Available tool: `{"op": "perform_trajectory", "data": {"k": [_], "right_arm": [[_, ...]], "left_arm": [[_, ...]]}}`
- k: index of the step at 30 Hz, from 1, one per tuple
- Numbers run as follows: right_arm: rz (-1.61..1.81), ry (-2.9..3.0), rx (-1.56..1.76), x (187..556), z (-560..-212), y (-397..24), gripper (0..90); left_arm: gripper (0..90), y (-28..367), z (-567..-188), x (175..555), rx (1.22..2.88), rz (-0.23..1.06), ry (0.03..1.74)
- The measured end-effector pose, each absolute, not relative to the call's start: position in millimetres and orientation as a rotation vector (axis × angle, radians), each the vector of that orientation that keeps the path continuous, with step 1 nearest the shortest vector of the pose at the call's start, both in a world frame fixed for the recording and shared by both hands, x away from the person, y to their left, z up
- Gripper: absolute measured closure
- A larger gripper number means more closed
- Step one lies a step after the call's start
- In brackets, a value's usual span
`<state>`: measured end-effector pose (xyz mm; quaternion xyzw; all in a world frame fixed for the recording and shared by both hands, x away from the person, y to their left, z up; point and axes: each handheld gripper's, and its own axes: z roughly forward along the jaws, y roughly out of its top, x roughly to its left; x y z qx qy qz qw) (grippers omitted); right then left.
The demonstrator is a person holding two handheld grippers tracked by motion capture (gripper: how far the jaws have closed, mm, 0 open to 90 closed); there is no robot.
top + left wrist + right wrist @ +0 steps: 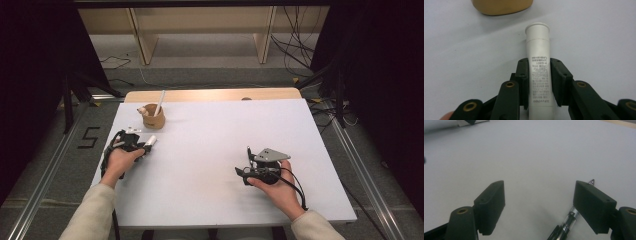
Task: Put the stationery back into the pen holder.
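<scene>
A white tube (pixel 539 62) with small printed text lies lengthwise between the jaws of my left gripper (pixel 539 75), cap end pointing away; both pads press on its sides. From above, that left gripper (pixel 134 146) rests on the table's left side with the tube (pixel 150 141) sticking out toward a wooden cup (pixel 153 120). My right gripper (pixel 539 187) stands open over bare table, and a black and silver pen (pixel 567 221) lies by its right jaw, partly hidden under it. In the high view the right gripper (pixel 250 167) sits right of centre with the pen (pixel 248 152) beside it.
The wooden cup holds a white stick and other small items; its base (pixel 501 6) shows just beyond the tube. A small white scrap (pixel 132 129) lies behind the left gripper. The white tabletop (pixel 210 205) has a wooden strip (pixel 210 95) at its far edge.
</scene>
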<state>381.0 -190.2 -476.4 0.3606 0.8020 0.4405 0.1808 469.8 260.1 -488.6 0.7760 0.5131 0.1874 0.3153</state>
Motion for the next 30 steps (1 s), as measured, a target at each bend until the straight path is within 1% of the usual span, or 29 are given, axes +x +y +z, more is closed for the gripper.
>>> {"op": "perform_trajectory", "data": {"k": [12,20,25,30], "right_arm": [[1.244,2.264,1.019,381,-477,-190,26.0],[1.252,2.256,1.027,382,-476,-190,26.1],[1.267,2.254,1.025,383,-475,-188,26.1],[1.301,2.244,1.036,385,-472,-184,26.8]], "left_arm": [[70.4,258,-488,468,2.013,0.488,1.361],[70.4,252,-479,462,1.97,0.51,1.314],[70.3,240,-474,452,1.909,0.516,1.265],[70.3,218,-467,436,1.858,0.522,1.186]]}}
